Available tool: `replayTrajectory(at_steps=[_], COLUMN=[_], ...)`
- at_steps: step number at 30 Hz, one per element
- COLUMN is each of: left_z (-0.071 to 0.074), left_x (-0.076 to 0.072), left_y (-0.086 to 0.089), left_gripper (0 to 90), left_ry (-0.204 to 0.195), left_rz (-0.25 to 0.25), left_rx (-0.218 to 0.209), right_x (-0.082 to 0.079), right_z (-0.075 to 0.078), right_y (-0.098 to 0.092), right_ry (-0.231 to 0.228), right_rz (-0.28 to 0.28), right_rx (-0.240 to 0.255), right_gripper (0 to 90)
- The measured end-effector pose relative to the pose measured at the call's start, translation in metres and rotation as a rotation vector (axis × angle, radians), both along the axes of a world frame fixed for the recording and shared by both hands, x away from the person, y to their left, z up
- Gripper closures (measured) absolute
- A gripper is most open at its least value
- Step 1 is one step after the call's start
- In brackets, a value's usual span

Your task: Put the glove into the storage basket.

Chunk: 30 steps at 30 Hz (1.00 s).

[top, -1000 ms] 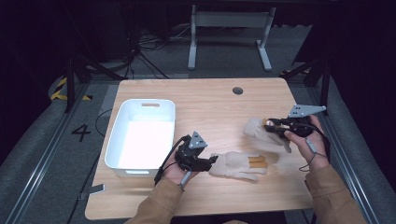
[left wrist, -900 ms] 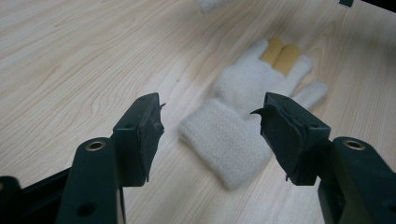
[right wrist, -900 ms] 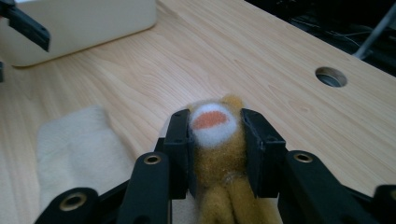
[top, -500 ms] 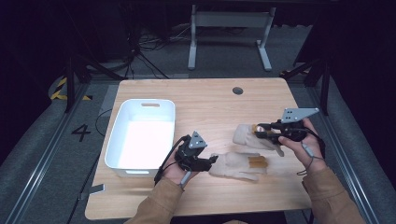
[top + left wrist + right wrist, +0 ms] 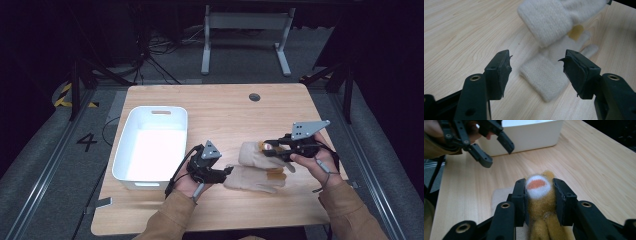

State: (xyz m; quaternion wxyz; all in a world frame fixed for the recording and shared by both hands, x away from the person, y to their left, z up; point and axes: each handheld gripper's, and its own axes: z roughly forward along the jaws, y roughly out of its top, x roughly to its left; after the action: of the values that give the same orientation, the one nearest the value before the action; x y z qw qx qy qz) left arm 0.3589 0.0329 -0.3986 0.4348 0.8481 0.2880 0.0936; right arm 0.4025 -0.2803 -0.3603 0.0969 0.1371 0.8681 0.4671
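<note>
My right gripper [image 5: 266, 148] is clenched on a cream knitted glove [image 5: 256, 154] by its mustard plush decoration [image 5: 541, 197], a yellow figure with a white face patch and an orange mark; the jaws press on that figure from both sides. Over the last second I have carried this glove leftward across the wooden table [image 5: 220, 107], from out near the right edge to a position directly over the second glove [image 5: 252, 178]. The carried glove now hangs with its cuff pointing toward my left gripper [image 5: 227, 171] and overlaps the upper edge of the flat one.

The second glove lies flat on the table, cuff toward my left gripper, fingers pointing away. It has not shifted.

My left gripper is released: the jaws stand apart with the flat glove's cuff [image 5: 544, 78] between and just beyond them, and the pads are not pressing on the cuff. This hand has kept its station just right of the white plastic bin [image 5: 150, 145].

Assessment: the two gloves are now brought together, so pairing or stacking them appears to be the step in hand. The next action is probably to lower the held glove onto the flat one in alignment, cuff over cuff. Neither glove is in the bin.
</note>
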Motion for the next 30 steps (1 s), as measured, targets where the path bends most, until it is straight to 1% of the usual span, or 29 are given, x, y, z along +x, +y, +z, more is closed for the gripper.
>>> replayTrajectory(at_steps=[1, 2, 3, 9, 11, 13, 17, 18, 22, 24, 26, 27, 30], left_z=[0.000, 0.000, 0.000, 0.000, 0.000, -0.001, 0.000, 0.000, 0.000, 0.000, 0.000, 0.000, 0.000], left_x=[0.000, 0.000, 0.000, 0.000, 0.001, 0.001, 0.000, 0.000, 0.000, 0.000, 0.001, 0.001, 0.002], left_y=[0.000, 0.000, 0.000, 0.000, 0.000, 0.000, 0.000, 0.001, 0.000, 0.000, 0.000, -0.001, -0.003], left_gripper=[39.1, 39.1, 39.1, 39.0, 39.0, 39.0, 39.0, 39.0, 39.6, 40.4, 40.3, 40.3, 39.9], left_ry=[0.001, 0.001, 0.002, 0.003, 0.003, 0.003, 0.001, 0.003, 0.001, -0.004, -0.006, -0.004, -0.003], left_rz=[0.002, 0.002, 0.002, 0.002, 0.002, 0.001, 0.004, 0.004, 0.001, -0.008, -0.009, -0.014, -0.014], left_rx=[-0.003, -0.003, -0.003, -0.004, -0.001, 0.000, -0.006, -0.006, -0.008, -0.002, -0.002, -0.002, -0.002], right_x=[-0.001, -0.001, -0.002, -0.003, -0.004, -0.005, -0.006, -0.007, -0.008, -0.010, -0.010, -0.011, -0.012], right_z=[-0.002, -0.002, -0.004, -0.009, -0.012, -0.014, -0.016, -0.019, -0.023, -0.027, -0.028, -0.030, -0.032], right_y=[0.004, 0.004, 0.009, 0.016, 0.021, 0.024, 0.028, 0.031, 0.035, 0.037, 0.038, 0.039, 0.039], right_ry=[0.002, 0.002, 0.003, 0.019, 0.018, 0.020, 0.033, 0.035, 0.044, 0.051, 0.052, 0.057, 0.059], right_rz=[0.021, 0.021, 0.035, 0.062, 0.079, 0.088, 0.095, 0.099, 0.103, 0.109, 0.109, 0.102, 0.092], right_rx=[-0.006, -0.006, -0.013, -0.020, -0.030, -0.028, -0.030, -0.045, -0.053, -0.061, -0.066, -0.077, -0.083], right_gripper=[66.0, 66.0, 66.0, 66.0, 66.0, 66.0, 65.9, 65.9, 65.9, 65.8, 65.8, 65.8, 65.7])
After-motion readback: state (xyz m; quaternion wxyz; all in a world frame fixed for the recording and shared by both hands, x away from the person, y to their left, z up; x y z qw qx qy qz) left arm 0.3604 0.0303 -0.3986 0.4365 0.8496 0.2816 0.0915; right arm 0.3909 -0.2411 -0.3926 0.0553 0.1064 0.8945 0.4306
